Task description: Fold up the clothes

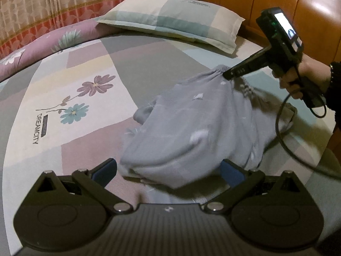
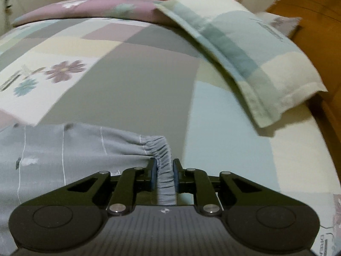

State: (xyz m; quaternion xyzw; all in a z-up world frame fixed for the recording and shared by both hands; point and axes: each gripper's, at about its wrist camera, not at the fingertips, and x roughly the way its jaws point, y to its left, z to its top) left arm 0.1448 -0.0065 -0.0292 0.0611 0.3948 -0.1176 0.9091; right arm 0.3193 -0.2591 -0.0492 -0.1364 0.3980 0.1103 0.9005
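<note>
A grey garment [image 1: 191,132] with small white prints hangs bunched above the bed, blurred by motion. In the left wrist view my left gripper [image 1: 168,172] is open, its blue-padded fingers wide apart on either side of the garment's lower fold. The right gripper [image 1: 229,75] comes in from the right in a person's hand [image 1: 298,79] and pinches the gathered elastic waistband. In the right wrist view the right gripper [image 2: 164,175] is shut on that ruched waistband [image 2: 162,149], and the grey garment [image 2: 64,153] trails off to the left.
The bedsheet [image 1: 106,64] is patchwork pastel with flower prints. A checked pillow [image 1: 170,15] lies at the head, against a wooden headboard [image 1: 277,0]. A purple floral quilt roll [image 1: 42,42] runs along the far left side, curtains behind it. A black cable [image 1: 283,136] hangs from the right gripper.
</note>
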